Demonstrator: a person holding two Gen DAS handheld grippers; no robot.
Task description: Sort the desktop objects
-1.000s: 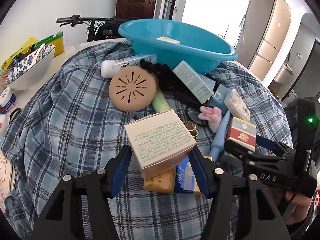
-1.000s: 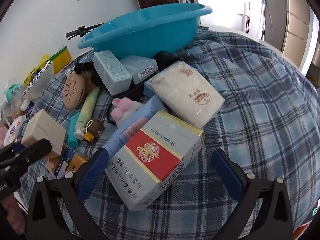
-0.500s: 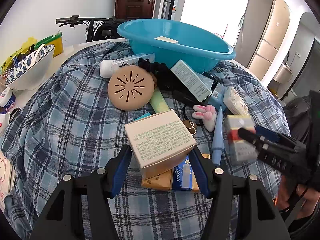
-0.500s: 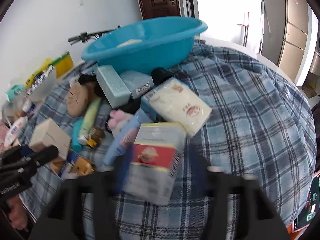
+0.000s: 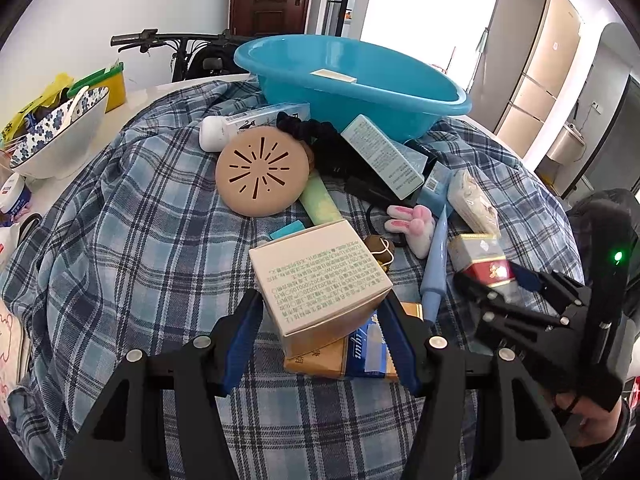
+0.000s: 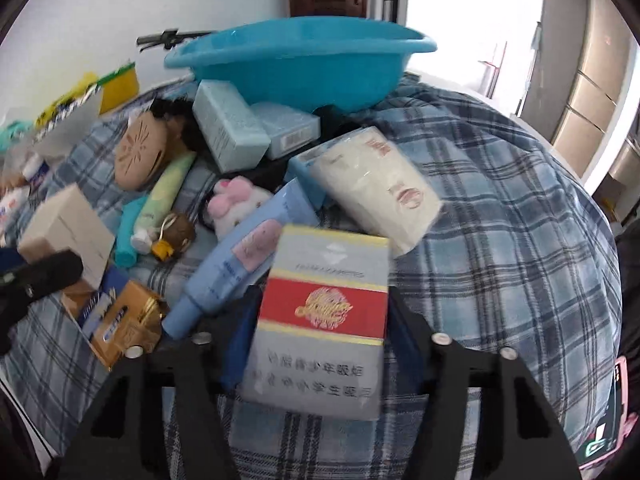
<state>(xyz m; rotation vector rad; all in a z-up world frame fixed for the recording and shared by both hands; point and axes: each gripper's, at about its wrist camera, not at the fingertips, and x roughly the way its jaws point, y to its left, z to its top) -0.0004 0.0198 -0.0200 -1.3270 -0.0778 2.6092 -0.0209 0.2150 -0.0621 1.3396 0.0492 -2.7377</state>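
Two pickups are in hand at once. The beige box (image 5: 320, 276) is clamped between the blue pads of the left gripper (image 5: 320, 332), jaws narrowed to the box's width; it is held over the orange-and-blue pack (image 5: 352, 354) lying beneath it, likely just clear of the heap. The cigarette pack (image 6: 324, 316) is gripped across its narrow sides by the right gripper (image 6: 320, 332), whose jaws have just been closing and are now pressed on it; the pack is tilted upright, apparently so it can be lifted free of the blue tube (image 6: 240, 256) and the tissue packet (image 6: 372, 184) beside it. The blue basin (image 5: 352, 80) is set at the far edge of the plaid cloth (image 5: 132, 224), behind the pile, and is judged the likely drop point for both boxes. Only a small flat piece is seen inside it.
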